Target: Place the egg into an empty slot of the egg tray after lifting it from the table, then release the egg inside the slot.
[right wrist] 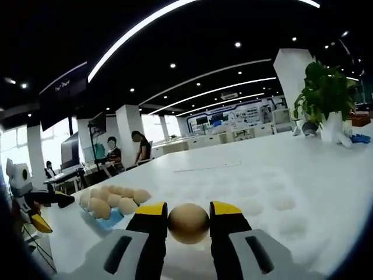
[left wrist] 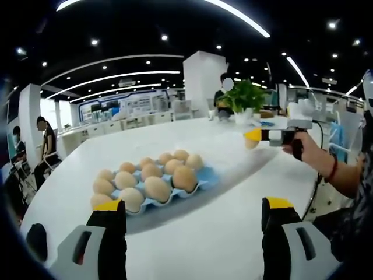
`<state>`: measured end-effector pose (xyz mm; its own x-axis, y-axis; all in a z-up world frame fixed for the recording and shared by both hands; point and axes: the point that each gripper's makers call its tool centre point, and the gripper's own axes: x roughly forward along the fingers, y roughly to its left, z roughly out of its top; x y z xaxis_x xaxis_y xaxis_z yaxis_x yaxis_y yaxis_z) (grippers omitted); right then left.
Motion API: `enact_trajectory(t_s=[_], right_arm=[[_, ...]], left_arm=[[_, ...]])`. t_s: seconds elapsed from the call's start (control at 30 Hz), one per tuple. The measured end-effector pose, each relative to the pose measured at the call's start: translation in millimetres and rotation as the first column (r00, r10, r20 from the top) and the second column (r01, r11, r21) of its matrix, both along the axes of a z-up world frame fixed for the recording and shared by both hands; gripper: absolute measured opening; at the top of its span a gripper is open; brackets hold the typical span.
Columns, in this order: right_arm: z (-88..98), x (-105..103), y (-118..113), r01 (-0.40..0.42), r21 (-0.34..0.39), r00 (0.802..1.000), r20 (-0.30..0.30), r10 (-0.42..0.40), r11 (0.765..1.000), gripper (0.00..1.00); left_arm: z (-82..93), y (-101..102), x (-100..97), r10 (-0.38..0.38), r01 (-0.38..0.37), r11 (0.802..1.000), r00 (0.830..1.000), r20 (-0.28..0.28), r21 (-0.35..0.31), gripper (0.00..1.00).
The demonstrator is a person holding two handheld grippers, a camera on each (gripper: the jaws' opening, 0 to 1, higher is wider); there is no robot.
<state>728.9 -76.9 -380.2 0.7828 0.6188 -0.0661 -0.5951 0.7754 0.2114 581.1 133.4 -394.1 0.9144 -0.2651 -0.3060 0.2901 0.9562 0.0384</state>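
Standing at the left, the egg tray (left wrist: 154,184) sits flat on the white table (left wrist: 233,233), nearly full, so a free slot is hard to confirm from here. The left gripper (left wrist: 192,219) hovers released just before it, jaws spread wide and empty. Further right, the right gripper (right wrist: 189,223) clenches 1 egg (right wrist: 188,223) between its yellow tips, raised off the table. A potted plant (left wrist: 243,99) stands well beyond.

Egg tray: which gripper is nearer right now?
Left. The left gripper hovers open just short of the egg tray; the right gripper, shut on an egg, is held well off to its side.
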Motion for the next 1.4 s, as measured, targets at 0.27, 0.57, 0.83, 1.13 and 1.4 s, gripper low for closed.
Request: enact_trajectory(t_s=[0.27,0.57,0.83,1.13,1.4], right_arm=[[0.8,-8,28,-0.072,-0.02,0.997,0.007,0.072,0.997,0.29],[-0.2,-16,53,-0.126,-0.033,0.992,0.014,0.126,0.991,0.29],[0.0,-24,80,-0.18,-0.038,0.983,0.02,0.18,0.983,0.29],[0.8,-30,106,-0.232,-0.041,0.972,0.019,0.233,0.972,0.29],[0.8,-40,126,-0.264,-0.074,0.963,0.046,0.267,0.962,0.29]], left_arm=[[1.4,3,-1.6,0.004,-0.004,1.0,1.0,0.005,0.001,0.98],[-2.7,5,-3.9,0.006,-0.006,1.0,1.0,-0.004,0.002,0.98],[-4.3,10,-5.3,0.017,-0.017,1.0,1.0,-0.007,-0.001,0.98],[-6.4,17,-7.4,0.032,-0.032,0.999,0.999,-0.012,-0.002,0.98],[-8.2,19,-6.4,0.032,-0.032,0.999,0.999,-0.014,-0.007,0.98]])
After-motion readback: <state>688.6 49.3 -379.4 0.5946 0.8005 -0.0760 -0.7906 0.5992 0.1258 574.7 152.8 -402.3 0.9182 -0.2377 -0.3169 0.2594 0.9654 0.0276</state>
